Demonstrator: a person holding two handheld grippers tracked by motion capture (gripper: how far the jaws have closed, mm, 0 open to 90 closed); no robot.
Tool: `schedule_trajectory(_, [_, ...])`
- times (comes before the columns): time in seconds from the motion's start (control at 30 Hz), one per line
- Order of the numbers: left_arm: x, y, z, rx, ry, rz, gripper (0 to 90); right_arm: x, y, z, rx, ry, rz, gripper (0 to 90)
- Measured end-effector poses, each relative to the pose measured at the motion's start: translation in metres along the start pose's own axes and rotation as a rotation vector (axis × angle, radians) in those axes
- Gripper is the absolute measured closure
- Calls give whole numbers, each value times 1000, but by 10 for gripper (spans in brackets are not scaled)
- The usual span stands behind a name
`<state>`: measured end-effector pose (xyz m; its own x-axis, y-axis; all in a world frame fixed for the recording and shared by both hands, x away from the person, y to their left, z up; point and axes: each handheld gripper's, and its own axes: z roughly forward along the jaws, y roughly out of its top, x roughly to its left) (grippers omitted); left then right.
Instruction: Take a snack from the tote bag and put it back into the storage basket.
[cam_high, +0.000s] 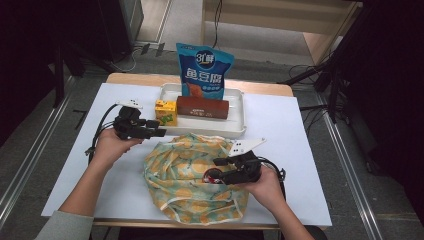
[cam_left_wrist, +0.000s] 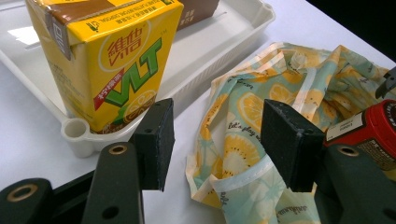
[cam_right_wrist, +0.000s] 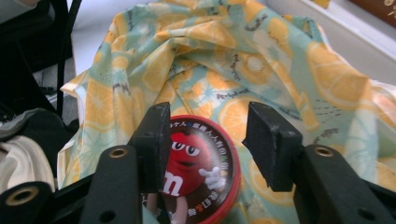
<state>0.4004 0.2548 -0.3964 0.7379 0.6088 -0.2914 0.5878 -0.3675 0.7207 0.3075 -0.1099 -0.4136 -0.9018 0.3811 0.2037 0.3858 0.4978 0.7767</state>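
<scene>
A round red candy tin (cam_right_wrist: 201, 172) with a cartoon face lies on a crumpled orange-print cloth bag (cam_right_wrist: 224, 56). My right gripper (cam_right_wrist: 210, 130) stands around the tin: one jaw is against its edge and the other is a little off it, so it is open. From above, that gripper (cam_high: 214, 175) is over the bag (cam_high: 180, 170) at the table's near middle. My left gripper (cam_left_wrist: 217, 126) is open with nothing between its jaws. It hovers (cam_high: 157, 132) beside a yellow lemon tea carton (cam_left_wrist: 116, 60) that stands in the corner of the white tray (cam_left_wrist: 224, 37).
The white tray (cam_high: 235, 129) at the table's back also holds a brown box (cam_high: 202, 107) and an upright blue snack bag (cam_high: 204, 70). The tea carton (cam_high: 165, 112) stands at its left end. White table surface lies bare on both sides of the bag.
</scene>
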Motion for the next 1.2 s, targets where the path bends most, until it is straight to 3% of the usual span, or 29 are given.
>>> schedule_trajectory(0.3, [3, 0, -1, -9, 0, -13, 452, 5, -3, 5, 23, -2, -17, 414])
schedule_trajectory(0.63, [4, -1, -1, -12, 5, -18, 448, 6, -6, 8, 32, 10, 11, 287])
schedule_trajectory(1.2, [5, -1, 0, -7, 4, -18, 448, 15, -13, 14, 31, -3, -17, 214])
